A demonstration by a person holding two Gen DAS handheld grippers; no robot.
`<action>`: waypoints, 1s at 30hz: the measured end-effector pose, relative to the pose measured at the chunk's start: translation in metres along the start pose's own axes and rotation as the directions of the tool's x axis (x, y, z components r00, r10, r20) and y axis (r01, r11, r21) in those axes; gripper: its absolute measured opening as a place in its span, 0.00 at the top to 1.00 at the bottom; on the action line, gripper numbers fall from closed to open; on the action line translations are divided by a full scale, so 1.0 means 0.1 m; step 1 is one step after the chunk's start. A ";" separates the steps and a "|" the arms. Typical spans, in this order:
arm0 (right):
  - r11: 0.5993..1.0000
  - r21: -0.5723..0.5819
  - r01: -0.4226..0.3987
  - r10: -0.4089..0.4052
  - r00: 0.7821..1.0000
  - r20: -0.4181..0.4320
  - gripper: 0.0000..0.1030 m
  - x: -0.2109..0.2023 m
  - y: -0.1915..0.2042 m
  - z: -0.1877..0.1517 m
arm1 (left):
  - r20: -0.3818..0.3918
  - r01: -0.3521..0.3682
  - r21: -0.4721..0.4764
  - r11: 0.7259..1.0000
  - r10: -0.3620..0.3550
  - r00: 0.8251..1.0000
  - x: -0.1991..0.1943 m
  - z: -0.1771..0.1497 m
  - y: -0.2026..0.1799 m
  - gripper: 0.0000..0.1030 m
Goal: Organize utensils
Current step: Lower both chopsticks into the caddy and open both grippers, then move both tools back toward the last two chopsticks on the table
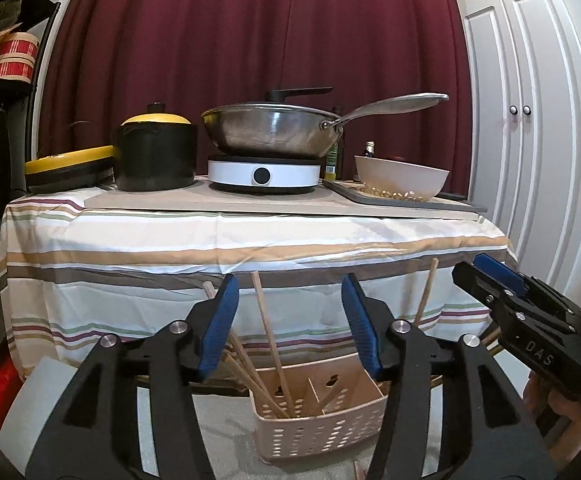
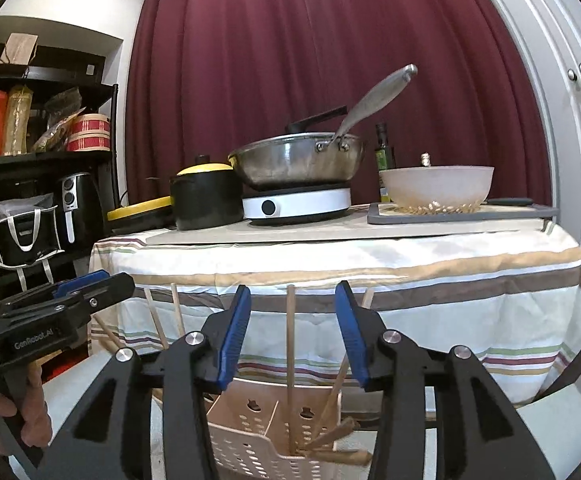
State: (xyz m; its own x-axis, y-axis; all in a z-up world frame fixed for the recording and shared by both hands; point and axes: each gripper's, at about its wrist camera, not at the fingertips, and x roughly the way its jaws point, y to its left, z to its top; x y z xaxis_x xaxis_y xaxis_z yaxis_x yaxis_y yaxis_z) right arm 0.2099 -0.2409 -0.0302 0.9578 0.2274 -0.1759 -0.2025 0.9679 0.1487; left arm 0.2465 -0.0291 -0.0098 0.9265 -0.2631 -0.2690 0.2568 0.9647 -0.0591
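A beige perforated utensil caddy [image 1: 318, 428] stands low in front of the table and holds several wooden chopsticks [image 1: 268, 332] that lean out of its compartments. It also shows in the right wrist view [image 2: 246, 448] with chopsticks [image 2: 290, 344]. My left gripper [image 1: 290, 324] is open and empty, above and just short of the caddy. My right gripper [image 2: 292, 332] is open and empty, also above the caddy. The right gripper shows at the right of the left wrist view [image 1: 502, 280]; the left gripper shows at the left of the right wrist view [image 2: 86, 284].
A table with a striped cloth [image 1: 218, 248] stands behind the caddy. On it are a steel wok [image 1: 270, 130] on a white hob [image 1: 264, 174], a black pot with a yellow lid [image 1: 154, 156], and a white bowl [image 1: 402, 176] on a grey board. Black shelves [image 2: 42, 160] stand at left.
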 end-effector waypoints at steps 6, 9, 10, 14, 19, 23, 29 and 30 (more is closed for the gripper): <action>1.000 -0.012 0.016 -0.016 1.000 0.013 0.50 -0.37 0.06 -0.05 | 0.016 0.020 -0.002 1.000 -0.020 1.000 -0.31 -0.06 -0.04 0.36; 1.000 -0.002 0.018 -0.018 1.000 -0.003 0.50 -0.57 0.09 -0.17 | 0.005 0.023 -0.003 1.000 -0.023 1.000 -0.47 -0.17 -0.06 0.35; 1.000 0.001 0.019 -0.019 1.000 -0.012 0.50 -0.64 0.10 -0.22 | 0.000 0.022 0.001 1.000 -0.022 1.000 -0.53 -0.21 -0.07 0.35; 0.999 0.006 0.032 -0.031 0.998 -0.062 0.50 -0.88 0.17 -0.51 | -0.021 -0.006 0.033 0.999 0.007 1.000 -0.76 -0.46 -0.12 0.35; 0.998 -0.030 0.060 -0.063 0.994 -0.094 0.50 -1.16 0.30 -0.86 | -0.050 -0.046 0.048 0.998 0.049 0.998 -1.06 -0.84 -0.14 0.35; 0.996 -0.041 0.076 -0.081 0.990 -0.117 0.50 -1.35 0.38 -1.13 | -0.075 -0.078 0.046 0.996 0.082 0.994 -1.27 -1.12 -0.13 0.35; 0.996 -0.044 0.076 -0.083 0.980 -0.182 0.50 -1.58 0.47 -1.57 | -0.123 -0.118 0.050 0.992 0.123 0.985 -1.51 -1.52 -0.11 0.35; 0.996 -0.043 0.072 -0.079 0.978 -0.192 0.50 -1.60 0.48 -1.61 | -0.129 -0.122 0.048 0.991 0.127 0.983 -1.55 -1.57 -0.11 0.35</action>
State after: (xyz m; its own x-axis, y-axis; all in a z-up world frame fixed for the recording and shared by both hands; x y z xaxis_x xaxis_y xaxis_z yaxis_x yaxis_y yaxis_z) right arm 0.0144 -0.2134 -0.1520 0.9136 0.1664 -0.3709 -0.1416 0.9855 0.0934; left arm 0.0573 0.0034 -0.1188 0.9085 -0.1341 -0.3958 0.1547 0.9878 0.0204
